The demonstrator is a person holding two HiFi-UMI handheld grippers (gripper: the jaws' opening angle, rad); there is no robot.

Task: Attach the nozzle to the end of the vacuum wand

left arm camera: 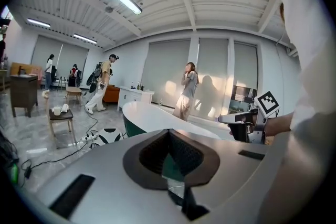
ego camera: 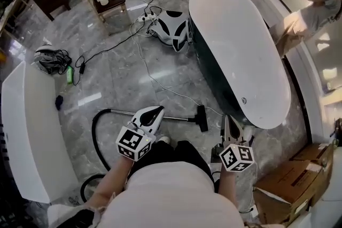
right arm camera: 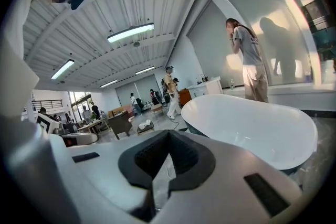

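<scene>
The vacuum wand (ego camera: 160,116), a thin metal tube, lies on the marble floor in front of me. A black nozzle (ego camera: 202,118) sits at its right end, and a black hose (ego camera: 96,139) curves off from its left end. In the head view my left gripper (ego camera: 154,112) hovers above the wand's middle, shut and empty. My right gripper (ego camera: 230,124) is held up to the right of the nozzle, also shut with nothing in it. The left gripper view (left arm camera: 169,134) and the right gripper view (right arm camera: 168,136) both show the jaws closed with only the room beyond them.
A white oval bathtub (ego camera: 240,45) stands to the right, and cardboard boxes (ego camera: 291,181) lie at the lower right. Cables and a power strip (ego camera: 144,18) run across the floor by a black-and-white bag (ego camera: 173,26). A small table (ego camera: 109,0) stands farther off, a white counter (ego camera: 26,131) at left. A person (ego camera: 315,8) stands beyond the tub.
</scene>
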